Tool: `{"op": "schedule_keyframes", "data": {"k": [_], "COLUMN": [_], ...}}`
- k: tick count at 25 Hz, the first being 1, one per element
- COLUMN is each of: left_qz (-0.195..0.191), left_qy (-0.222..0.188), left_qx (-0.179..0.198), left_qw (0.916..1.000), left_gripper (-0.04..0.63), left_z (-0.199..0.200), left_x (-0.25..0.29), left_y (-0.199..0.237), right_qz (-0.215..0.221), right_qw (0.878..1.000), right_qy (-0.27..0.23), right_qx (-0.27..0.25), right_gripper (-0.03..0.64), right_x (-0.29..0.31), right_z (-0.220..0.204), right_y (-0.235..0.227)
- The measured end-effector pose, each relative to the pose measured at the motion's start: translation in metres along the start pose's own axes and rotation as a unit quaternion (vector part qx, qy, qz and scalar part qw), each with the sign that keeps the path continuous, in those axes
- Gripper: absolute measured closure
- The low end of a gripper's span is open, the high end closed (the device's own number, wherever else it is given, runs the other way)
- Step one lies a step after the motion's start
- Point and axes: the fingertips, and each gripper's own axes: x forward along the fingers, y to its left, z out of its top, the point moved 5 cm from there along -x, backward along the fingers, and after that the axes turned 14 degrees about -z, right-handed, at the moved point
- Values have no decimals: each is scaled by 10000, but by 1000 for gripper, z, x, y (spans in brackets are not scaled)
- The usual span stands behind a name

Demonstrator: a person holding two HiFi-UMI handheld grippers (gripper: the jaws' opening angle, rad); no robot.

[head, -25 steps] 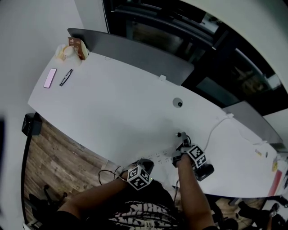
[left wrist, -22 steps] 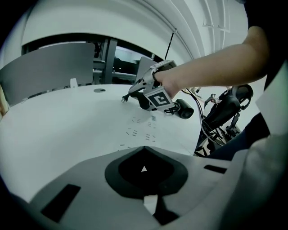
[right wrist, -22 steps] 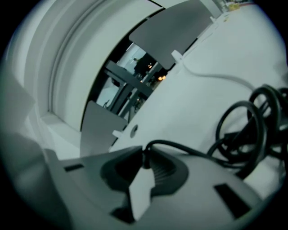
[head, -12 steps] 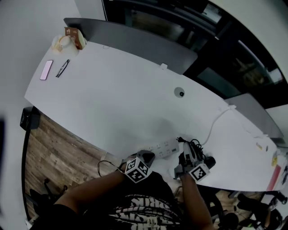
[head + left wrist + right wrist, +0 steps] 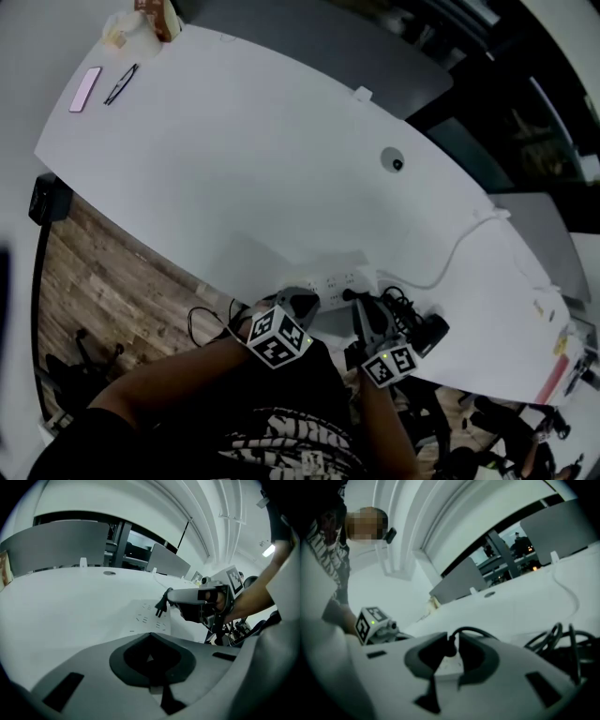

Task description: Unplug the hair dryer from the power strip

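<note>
Head view: 2 tongs (image 5: pixel 302 302) (image 5: pixel 361 314), 1 plug (image 5: pixel 349 295), 1 strip (image 5: pixel 336 280).

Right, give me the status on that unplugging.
Done: the plug is out, its prongs hanging clear above the power strip. In hand: the right tool clamps the plug, its jaws having just closed on it; the left tool sits shut by the strip. Left: probably only setting the plug down.

Left gripper (image 5: pixel 302 302) hides the near end of the power strip (image 5: pixel 342 281); right gripper (image 5: pixel 359 309) partly covers the plug (image 5: pixel 449 648) and hair dryer (image 5: pixel 429 330).
</note>
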Motion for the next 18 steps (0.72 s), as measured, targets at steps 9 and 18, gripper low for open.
{"op": "schedule_keyframes", "data": {"k": [9, 18], "left_qz": [-30, -100], "left_qy": [-124, -49], "left_qx": [129, -148], "left_qw": [9998, 9998], "left_gripper": [568, 568], "left_z": [2, 3], "left_x": [-3, 1], "left_y": [-2, -2], "right_qz": [367, 73], "right_qw": [9921, 9936], "right_qy": [118, 246], "right_qx": [1197, 1101], "right_gripper": [434, 528], "right_x": [12, 20], "right_z": [0, 2], "right_y": [4, 7]}}
